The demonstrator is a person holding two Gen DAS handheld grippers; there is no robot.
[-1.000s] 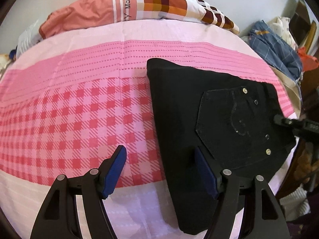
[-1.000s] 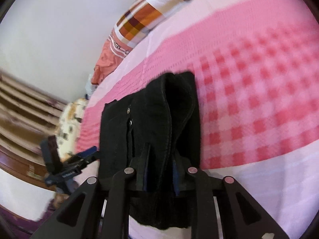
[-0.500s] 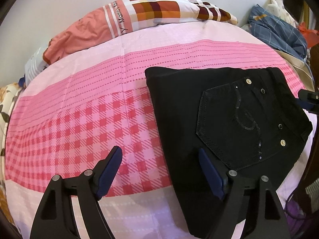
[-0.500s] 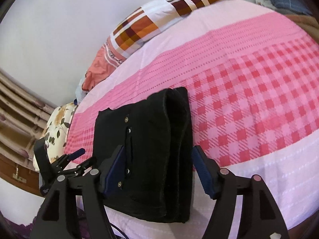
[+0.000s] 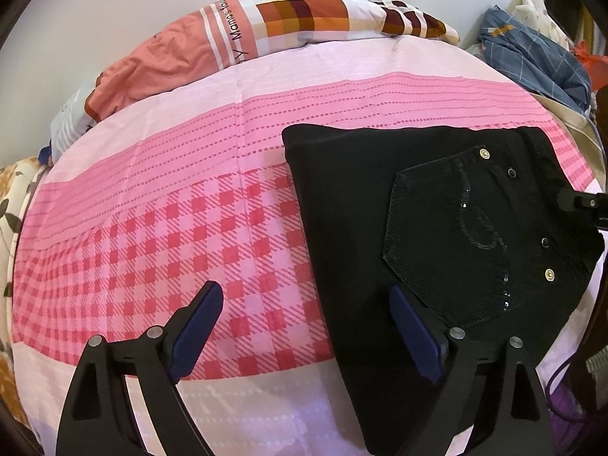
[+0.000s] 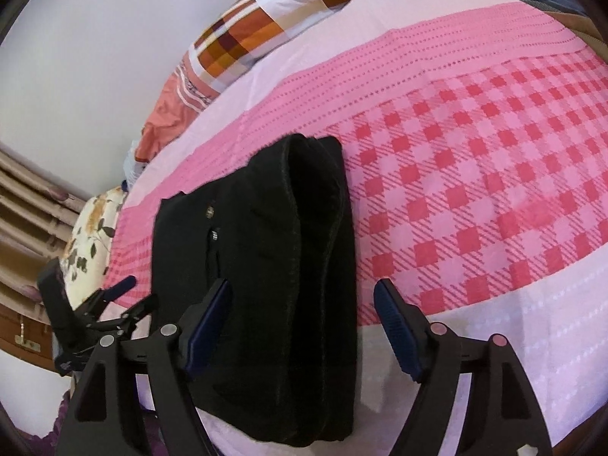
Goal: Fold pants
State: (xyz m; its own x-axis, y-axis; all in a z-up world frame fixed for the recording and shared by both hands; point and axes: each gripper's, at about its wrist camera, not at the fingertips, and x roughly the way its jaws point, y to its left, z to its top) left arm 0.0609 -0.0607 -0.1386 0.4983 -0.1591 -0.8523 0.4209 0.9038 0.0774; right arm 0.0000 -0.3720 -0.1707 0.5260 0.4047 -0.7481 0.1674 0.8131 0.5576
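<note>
The black pants (image 5: 418,228) lie folded into a compact stack on the pink checked bed sheet (image 5: 171,220), back pocket with studs facing up. In the right wrist view the folded pants (image 6: 273,285) show their rolled fold edge. My left gripper (image 5: 304,326) is open and empty, hovering above the sheet at the pants' near left edge. My right gripper (image 6: 304,323) is open and empty, above the near end of the pants. Each gripper's tip shows in the other's view at the side of the pants.
A patchwork pillow (image 5: 304,22) and salmon cloth lie at the head of the bed by the wall. A pile of blue checked clothes (image 5: 539,64) sits at the far right. A floral cushion (image 6: 91,235) and wooden furniture are to the left in the right wrist view.
My right gripper has let go of the pants, opened wide and pulled back. The left gripper has stayed open and drawn back a little. The pants now rest flat.
</note>
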